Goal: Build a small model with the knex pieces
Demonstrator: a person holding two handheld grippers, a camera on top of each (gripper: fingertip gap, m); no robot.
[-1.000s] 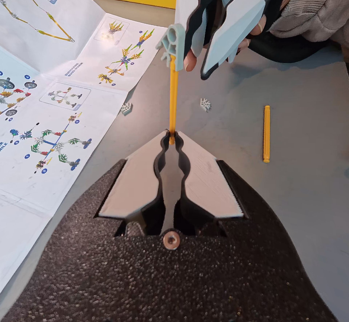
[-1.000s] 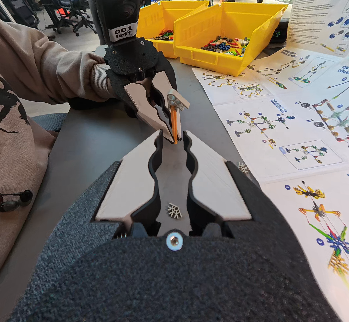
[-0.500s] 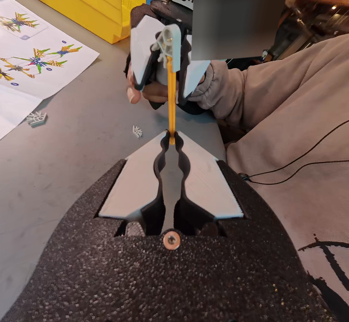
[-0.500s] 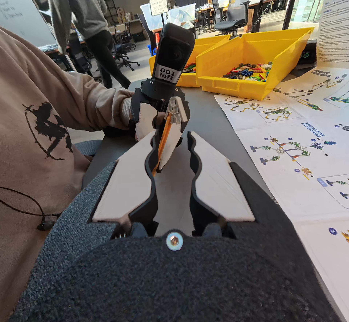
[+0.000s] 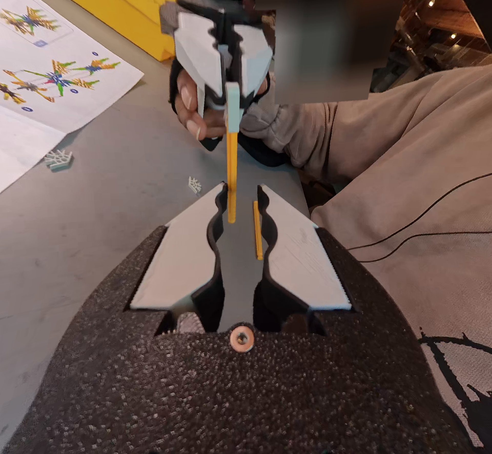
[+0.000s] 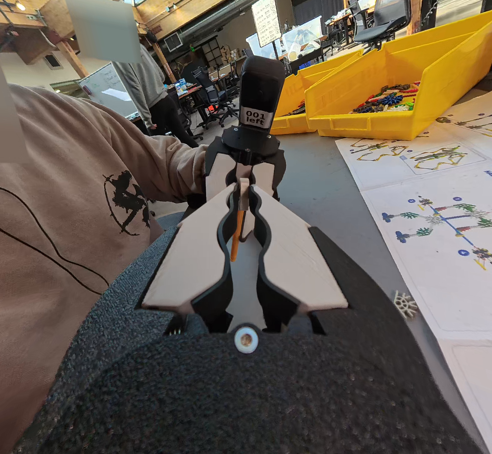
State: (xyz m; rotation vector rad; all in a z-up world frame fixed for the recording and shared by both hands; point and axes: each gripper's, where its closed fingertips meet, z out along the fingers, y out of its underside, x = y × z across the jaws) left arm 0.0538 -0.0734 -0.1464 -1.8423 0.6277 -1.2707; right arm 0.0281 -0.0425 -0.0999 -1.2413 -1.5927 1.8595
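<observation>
The right tongs [image 6: 242, 187] are closed on a pale grey flat plastic connector [image 6: 244, 194], pinched edge-on at the very tips. A thin yellow plastic rod [image 5: 231, 175] is plugged into the connector and juts out from it, so rod and connector are carried as one piece in the air above the grey table [image 5: 93, 228], not resting on it. Gripping by the connector seems chosen so that the whole length of the rod is left free.

The left tongs [image 5: 241, 185] are parted to a moderate gap and have hold of nothing. The free end of the rod lies within that gap, close along the inner edge of one finger; whether it touches that finger cannot be told. The two tongs are pointed at each other along the line of the rod, which appears to be why the piece looks so foreshortened in the right wrist view.

A second loose yellow plastic rod [image 5: 257, 231] lies flat on the table near the edge where the person's beige sweatshirt sleeve [image 5: 346, 127] crosses. Two small white snowflake-shaped connectors [image 5: 58, 159] [image 5: 195, 184] lie on the bare table; one just beside the printed paper instruction sheets [image 5: 66, 89]. Yellow plastic bins [image 6: 399, 111] holding mixed coloured parts stand toward the far edge, beyond the sheets, apparently kept within reach as stock.
</observation>
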